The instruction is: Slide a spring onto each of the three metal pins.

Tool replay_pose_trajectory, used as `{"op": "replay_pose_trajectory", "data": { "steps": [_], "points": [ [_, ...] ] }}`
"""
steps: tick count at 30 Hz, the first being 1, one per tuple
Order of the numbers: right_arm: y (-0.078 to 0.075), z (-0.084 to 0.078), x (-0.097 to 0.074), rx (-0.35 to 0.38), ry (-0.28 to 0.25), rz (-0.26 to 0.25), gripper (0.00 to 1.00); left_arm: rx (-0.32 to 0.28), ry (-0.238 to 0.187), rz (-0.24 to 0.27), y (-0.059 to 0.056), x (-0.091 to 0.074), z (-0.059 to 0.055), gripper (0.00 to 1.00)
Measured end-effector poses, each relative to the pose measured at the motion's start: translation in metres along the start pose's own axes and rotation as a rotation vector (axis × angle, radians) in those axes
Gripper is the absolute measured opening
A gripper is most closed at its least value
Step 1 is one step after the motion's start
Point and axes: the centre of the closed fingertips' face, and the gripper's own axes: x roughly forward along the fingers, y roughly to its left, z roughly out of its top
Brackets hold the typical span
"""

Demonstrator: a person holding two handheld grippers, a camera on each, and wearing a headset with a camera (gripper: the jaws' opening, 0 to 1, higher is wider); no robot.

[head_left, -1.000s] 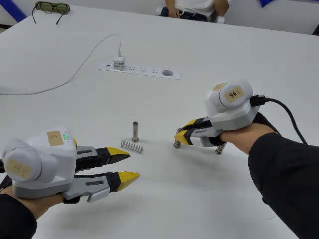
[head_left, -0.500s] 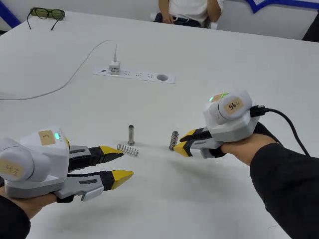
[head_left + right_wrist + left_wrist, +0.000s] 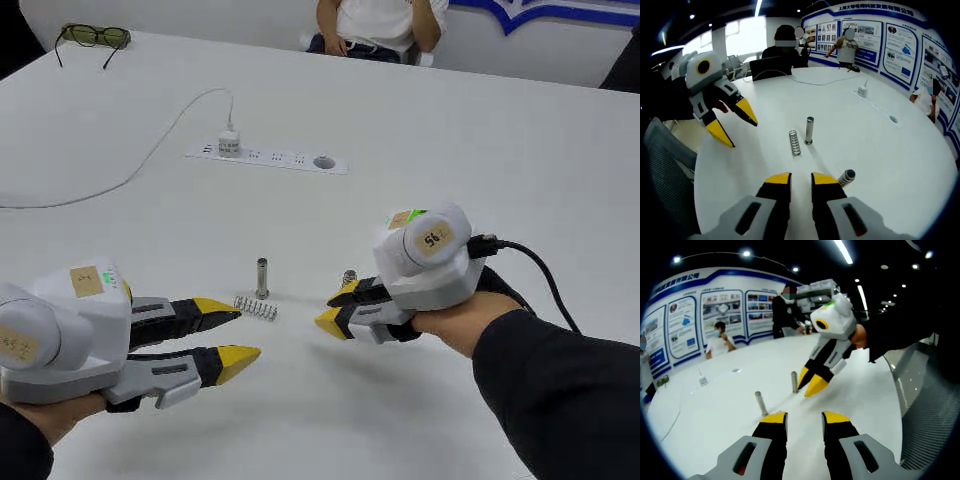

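A bare metal pin [image 3: 262, 277] stands upright on the white table [image 3: 480, 150]. Just in front of it a loose spring [image 3: 255, 306] lies flat. To the right, a pin with a spring on it [image 3: 349, 277] peeks from behind my right gripper [image 3: 335, 308], which hovers open and holds nothing. My left gripper [image 3: 235, 332] is open and holds nothing, low at the left, pointing at the loose spring. The right gripper view has the loose spring [image 3: 795, 142], bare pin [image 3: 809, 130] and sprung pin [image 3: 846, 176] ahead of its jaws. The left gripper view has the bare pin [image 3: 760, 402] and sprung pin [image 3: 794, 381].
A power strip [image 3: 265, 157] with a white charger [image 3: 229, 143] and its cable [image 3: 140, 165] lies farther back. Glasses [image 3: 95, 37] rest at the far left corner. A person [image 3: 375, 20] sits at the far side. A black cable [image 3: 535, 275] trails from my right gripper.
My right gripper has drawn away from the sprung pin and moved left, toward the loose spring. The left gripper has stayed about where it was. The head camera has shifted.
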Motion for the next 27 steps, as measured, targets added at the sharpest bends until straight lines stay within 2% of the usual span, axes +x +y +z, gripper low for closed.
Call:
{"op": "replay_pose_trajectory", "data": {
  "steps": [16, 27],
  "points": [
    [0.006, 0.017, 0.026, -0.013, -0.023, 0.024, 0.17, -0.014, 0.012, 0.008, 0.002, -0.001, -0.006, 0.28],
    [0.009, 0.019, 0.047, -0.008, -0.013, 0.038, 0.17, -0.023, 0.017, 0.015, 0.005, -0.003, -0.010, 0.27]
  ]
}}
